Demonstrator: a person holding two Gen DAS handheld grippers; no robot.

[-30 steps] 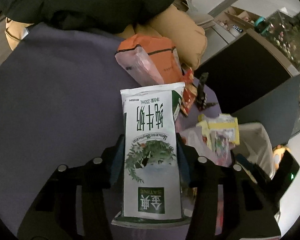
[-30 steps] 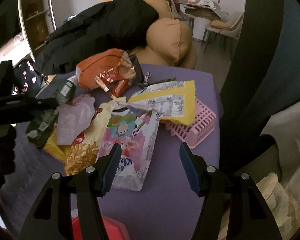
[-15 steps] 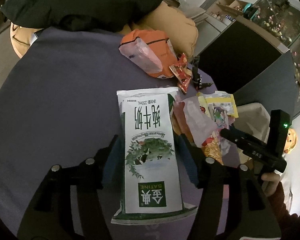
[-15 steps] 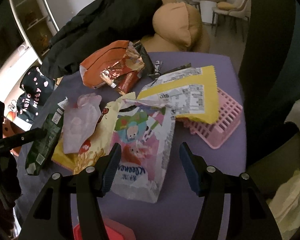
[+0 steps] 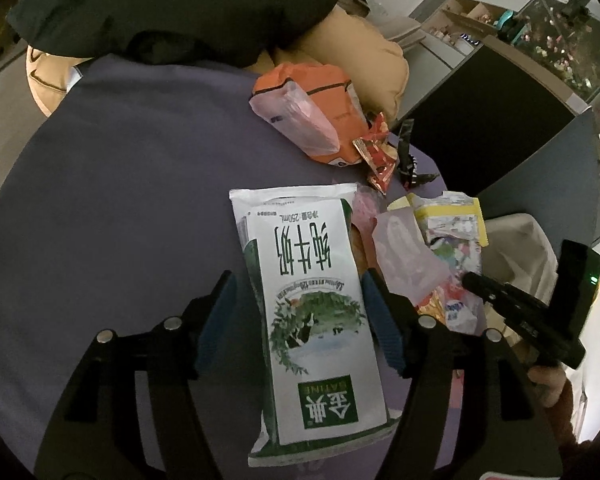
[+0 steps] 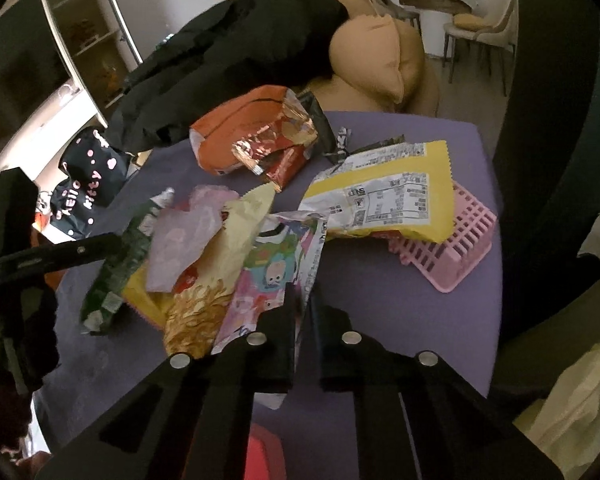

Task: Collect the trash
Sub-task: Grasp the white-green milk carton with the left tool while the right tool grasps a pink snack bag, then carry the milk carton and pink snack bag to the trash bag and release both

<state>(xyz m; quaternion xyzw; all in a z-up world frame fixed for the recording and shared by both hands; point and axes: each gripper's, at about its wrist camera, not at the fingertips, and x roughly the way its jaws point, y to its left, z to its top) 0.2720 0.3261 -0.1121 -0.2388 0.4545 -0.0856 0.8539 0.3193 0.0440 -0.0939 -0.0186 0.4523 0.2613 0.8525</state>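
Right wrist view: the right tool [image 6: 302, 312] is clamping the near edge of the pink cartoon-print wrapper [image 6: 274, 276], its two fingers drawn together on the film. The hold at the edge looks chosen so the flat wrapper can be peeled off the heap rather than scooped. This wrapper is lying at the near side of the trash pile on the purple table [image 6: 400, 312], overlapping a gold-patterned yellow bag [image 6: 196, 312] and touching the yellow snack bag [image 6: 384, 200] behind it.

In the left wrist view, the left tool [image 5: 300, 316] is standing with its blue pads apart on either side of the white-and-green milk pouch [image 5: 312, 312]. A gap is showing on both sides, so the pouch appears to be lying loose on the table, not gripped; I cannot tell whether it is resting fully flat.

Count of loose trash visible:
- one milk pouch
- one pink cartoon-print wrapper
- one yellow snack bag
- one gold-patterned yellow bag
- one pale pink plastic bag [image 6: 180, 248]
- one orange bag [image 6: 236, 132]
- one red foil wrapper [image 6: 280, 156]
- one dark strip wrapper [image 6: 340, 144]

One pink slatted basket [image 6: 456, 248] is sitting under the yellow snack bag's far corner. Smaller scraps are too tangled to count. A black garment [image 6: 236, 64] and tan cushions [image 6: 376, 56] are lying behind the table.
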